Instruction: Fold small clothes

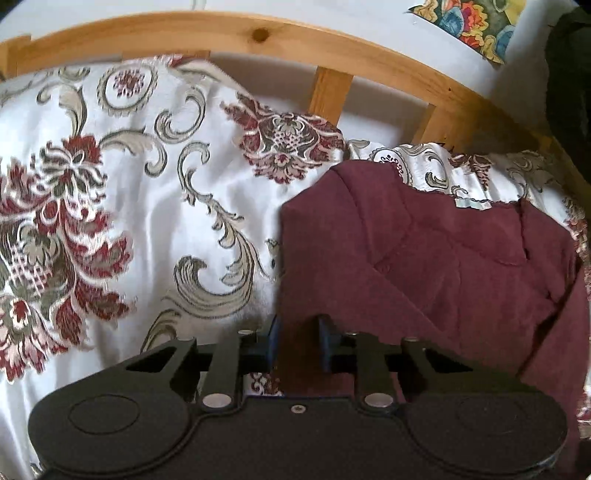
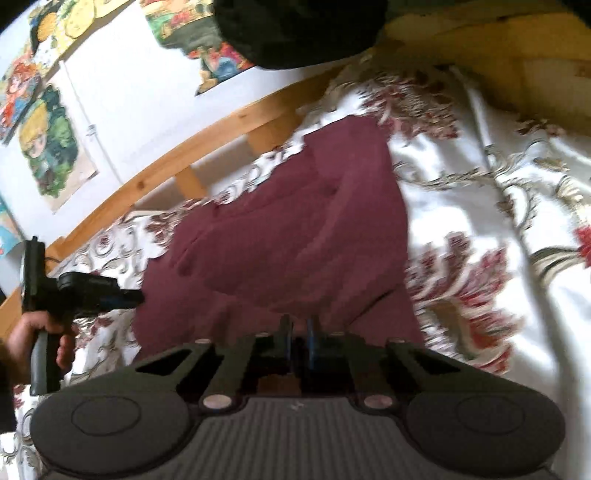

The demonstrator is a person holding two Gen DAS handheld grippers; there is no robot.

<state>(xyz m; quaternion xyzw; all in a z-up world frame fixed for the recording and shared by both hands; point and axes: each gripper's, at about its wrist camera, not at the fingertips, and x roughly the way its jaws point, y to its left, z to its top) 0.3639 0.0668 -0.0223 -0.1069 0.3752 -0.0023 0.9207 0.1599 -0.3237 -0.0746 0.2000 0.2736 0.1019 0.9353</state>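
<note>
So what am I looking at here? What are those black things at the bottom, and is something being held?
No robot: a person holds a hand tool in each hand, each with a camera looking along its two fingers. One picture comes from the left gripper, the other from the right gripper, which also sees the left tool in the person's hand. A maroon garment lies on a flowered bedspread beside a wooden bed rail. Both tools appear to pinch its near edge.
</note>
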